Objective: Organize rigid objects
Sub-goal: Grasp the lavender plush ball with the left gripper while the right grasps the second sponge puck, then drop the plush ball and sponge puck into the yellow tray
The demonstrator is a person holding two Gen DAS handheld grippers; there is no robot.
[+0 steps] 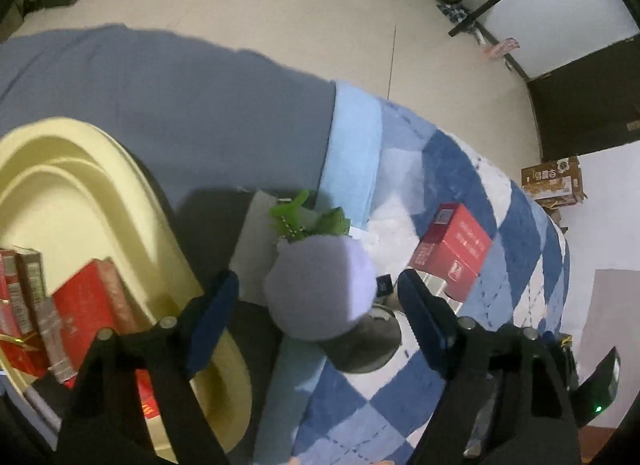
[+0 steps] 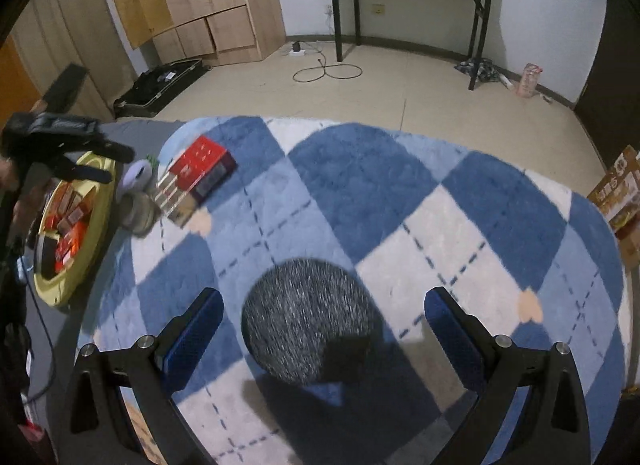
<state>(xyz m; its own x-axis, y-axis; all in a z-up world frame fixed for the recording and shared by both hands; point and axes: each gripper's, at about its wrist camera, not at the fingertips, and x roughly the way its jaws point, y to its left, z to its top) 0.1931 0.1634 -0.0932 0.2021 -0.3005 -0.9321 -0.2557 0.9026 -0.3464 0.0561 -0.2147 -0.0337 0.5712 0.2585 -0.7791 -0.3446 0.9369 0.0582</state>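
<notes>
Left wrist view: left hand-held gripper (image 1: 318, 305) spread, empty, above lilac plush ball (image 1: 320, 289).
Red box (image 1: 452, 251): ahead-right, awaiting sorting.
Yellow tub (image 1: 120, 193): left, collecting boxes.
Right hand-held gripper (image 2: 324, 329): spread, empty, over dark round pad (image 2: 308, 317).

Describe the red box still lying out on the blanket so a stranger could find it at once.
Start at the blue-and-white checked blanket, then go to the end nearest the yellow tub. The red box lies there on top of a clear-fronted pack, beside a lilac plush ball. It is the only red box outside the tub.
</notes>
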